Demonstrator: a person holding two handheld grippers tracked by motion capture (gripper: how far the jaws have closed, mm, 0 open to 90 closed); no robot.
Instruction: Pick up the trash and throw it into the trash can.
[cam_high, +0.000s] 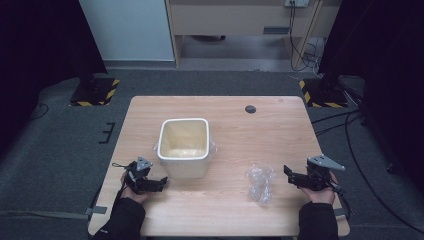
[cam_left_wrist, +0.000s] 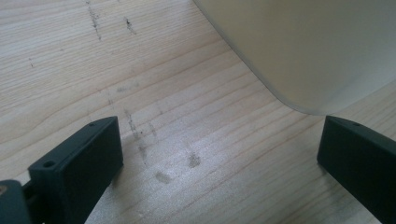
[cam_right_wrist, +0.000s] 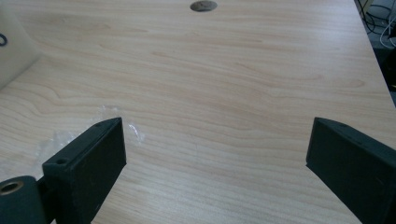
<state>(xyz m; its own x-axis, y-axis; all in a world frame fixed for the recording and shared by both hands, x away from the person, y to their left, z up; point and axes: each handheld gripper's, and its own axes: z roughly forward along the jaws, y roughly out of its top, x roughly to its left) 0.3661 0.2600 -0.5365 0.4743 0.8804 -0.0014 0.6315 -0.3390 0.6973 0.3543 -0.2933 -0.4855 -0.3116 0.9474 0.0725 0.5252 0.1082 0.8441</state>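
While both grippers gape, bin (cam_high: 183, 147) sits mid-table (cam_high: 280, 210), bag (cam_high: 260, 183) beside.

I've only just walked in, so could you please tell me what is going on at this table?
A person holds a gripper in each hand over a wooden table. Both are open and hold nothing. The left gripper sits beside a white square bin, near its front corner. The right gripper is just right of a crumpled clear plastic bag lying on the table. Neither thing is gripped yet.

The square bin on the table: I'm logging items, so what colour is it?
The bin is white to cream, clearest in the high view.
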